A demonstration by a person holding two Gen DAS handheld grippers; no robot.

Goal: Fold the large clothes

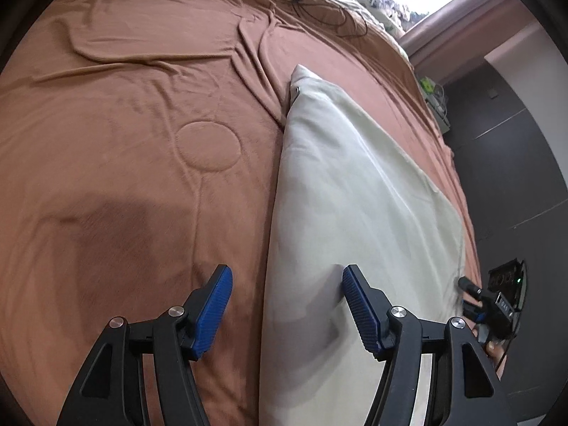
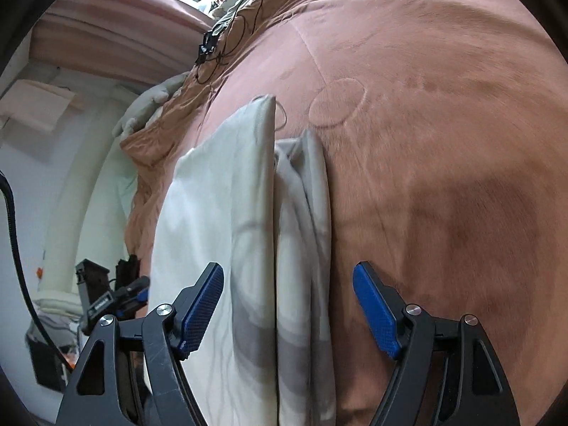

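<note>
Left wrist view: the left gripper (image 1: 287,301) hangs over a brown bedspread (image 1: 124,142), its blue pads spread wide with nothing pinched between them. A long cream garment (image 1: 348,195), already folded into a narrow strip, lies along the bed. Its left edge runs up between the two pads, and the right-hand pad sits over the cloth without closing on it. The other gripper shows small at the far right edge of the picture.

Right wrist view: the right gripper (image 2: 287,305) is likewise wide open and holds nothing. Below it the same garment shows as a cream panel beside a bunched grey fold (image 2: 305,213), with the seam between them running up the middle of the gap. Black cables (image 2: 230,35) lie at the far end of the bed.

Judging by this, the next fold is lengthwise to crosswise. Each gripper should pinch all layers at its near corner, including the loose grey fold, then lift both ends together evenly.
</note>
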